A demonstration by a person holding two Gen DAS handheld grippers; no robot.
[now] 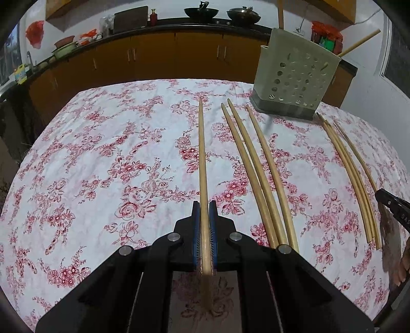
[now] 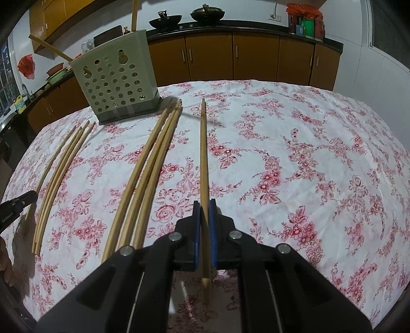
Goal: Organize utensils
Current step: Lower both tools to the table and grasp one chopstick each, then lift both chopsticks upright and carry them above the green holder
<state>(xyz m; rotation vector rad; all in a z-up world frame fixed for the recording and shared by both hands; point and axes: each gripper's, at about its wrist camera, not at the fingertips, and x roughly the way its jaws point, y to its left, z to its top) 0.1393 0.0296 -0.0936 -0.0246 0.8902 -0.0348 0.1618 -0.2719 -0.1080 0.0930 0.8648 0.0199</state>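
Chopstick [image 1: 202, 158] apparently clamped between left gripper's [image 1: 205, 205] jaws.

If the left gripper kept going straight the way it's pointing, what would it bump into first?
Probably the flowered tablecloth. The left gripper, shut on a chopstick, slants down at bare cloth; the perforated holder stands off to the right, though depth is unclear.

I see a table under a white cloth [image 1: 102, 158] printed with red flowers. Behind it runs a dark counter [image 2: 256, 27] over orange-brown cabinets [image 2: 256, 56]. Two woks [image 1: 201, 12] sit on the counter. The wall [image 2: 243, 10] is white, with a window [image 2: 5, 74] far left.
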